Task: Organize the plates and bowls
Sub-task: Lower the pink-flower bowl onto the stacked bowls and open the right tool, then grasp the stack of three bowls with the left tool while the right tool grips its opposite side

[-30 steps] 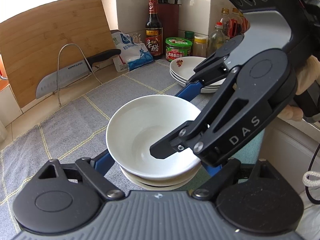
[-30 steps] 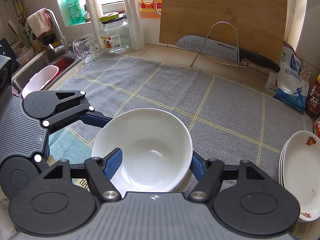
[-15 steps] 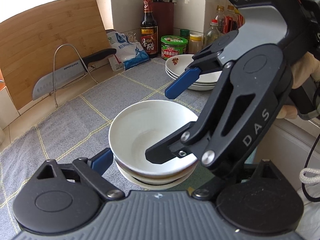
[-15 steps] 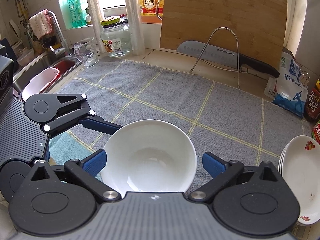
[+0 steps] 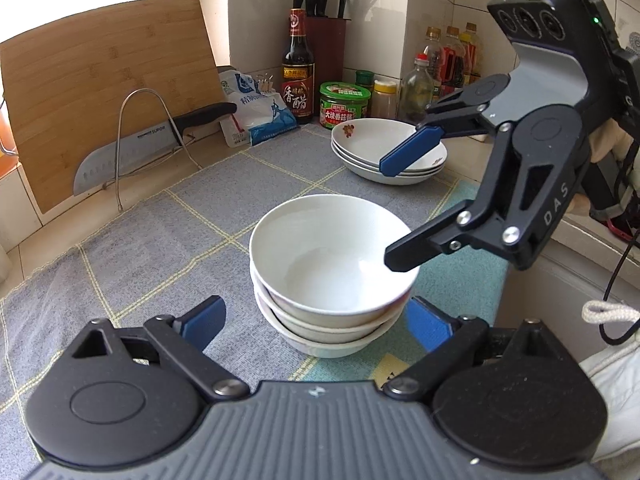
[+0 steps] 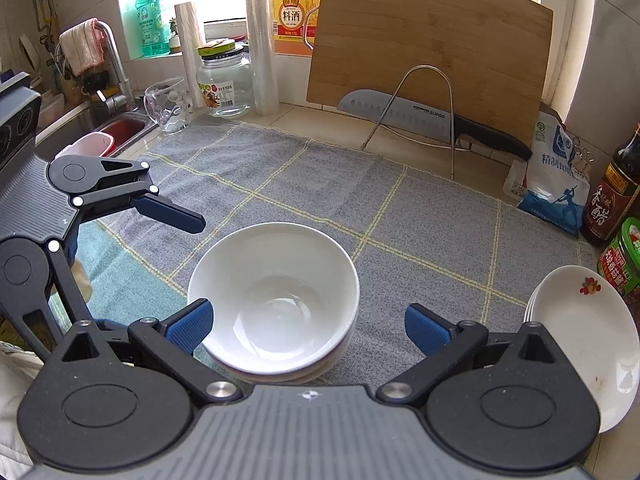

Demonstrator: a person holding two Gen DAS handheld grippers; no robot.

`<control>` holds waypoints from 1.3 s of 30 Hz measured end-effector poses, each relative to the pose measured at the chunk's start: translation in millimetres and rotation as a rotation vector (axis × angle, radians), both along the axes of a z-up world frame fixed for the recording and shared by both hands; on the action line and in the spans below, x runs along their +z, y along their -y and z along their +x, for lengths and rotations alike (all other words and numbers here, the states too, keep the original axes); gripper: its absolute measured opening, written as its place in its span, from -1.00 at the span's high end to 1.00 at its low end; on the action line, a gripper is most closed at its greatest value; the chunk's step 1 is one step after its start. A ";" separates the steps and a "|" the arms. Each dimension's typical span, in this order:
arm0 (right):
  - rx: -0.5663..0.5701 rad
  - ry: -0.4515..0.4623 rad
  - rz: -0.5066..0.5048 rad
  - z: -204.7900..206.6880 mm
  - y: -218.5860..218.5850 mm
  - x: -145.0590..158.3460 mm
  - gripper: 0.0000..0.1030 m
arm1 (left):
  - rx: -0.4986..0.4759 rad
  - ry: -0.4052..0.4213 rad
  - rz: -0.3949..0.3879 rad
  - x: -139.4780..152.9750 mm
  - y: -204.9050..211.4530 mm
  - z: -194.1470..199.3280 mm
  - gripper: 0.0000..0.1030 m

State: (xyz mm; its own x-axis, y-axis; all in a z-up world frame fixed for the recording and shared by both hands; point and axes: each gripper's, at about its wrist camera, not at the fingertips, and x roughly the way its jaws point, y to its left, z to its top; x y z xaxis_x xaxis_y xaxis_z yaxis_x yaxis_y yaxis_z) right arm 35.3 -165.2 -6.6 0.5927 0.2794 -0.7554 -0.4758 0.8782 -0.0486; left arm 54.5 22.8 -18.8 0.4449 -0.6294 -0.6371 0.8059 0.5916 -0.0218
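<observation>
Grey checked cloth [image 6: 304,184] covers the counter and carries everything of interest. Bamboo cutting board [image 6: 424,56] leans upright against the far wall, with a wire stand [image 6: 420,108] and a large knife [image 6: 420,114] propped in front of it. Left gripper [image 5: 316,320]: jaws wide apart, blue pads either side of the bowl stack's near base, not touching it; nothing held. Its jaws have just been opening, a small amount, with the stack between them. Right gripper [image 6: 306,324]: jaws at full spread, pads clear of the rim on both sides; nothing held. Its jaws have just been opening, and the bowls sit between them, untouched. Stack of white bowls [image 5: 332,272]: three nested, upright, resting near the cloth's near edge, close to centre. Stack of shallow plates [image 5: 380,152]: white, small red flower print on the top plate, sitting at the right of the cloth, well apart from the bowls. Behind the plates, at the far right corner: dark vinegar bottle [image 5: 298,72], green-lidded jar [image 5: 344,106], white salt bag [image 5: 260,112].
</observation>
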 end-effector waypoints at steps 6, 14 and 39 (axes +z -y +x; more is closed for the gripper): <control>0.050 0.013 -0.070 -16.2 -1.0 -6.3 -1.00 | -0.033 -0.071 0.029 -12.6 -5.6 5.2 -0.93; 0.053 -0.031 -0.107 -19.4 -0.3 -29.8 -1.00 | -0.026 -0.088 0.075 -31.9 2.4 9.0 -0.93; 0.186 -0.108 -0.064 16.4 5.5 -67.1 -1.00 | -0.158 -0.048 0.163 -52.4 22.5 38.7 -0.88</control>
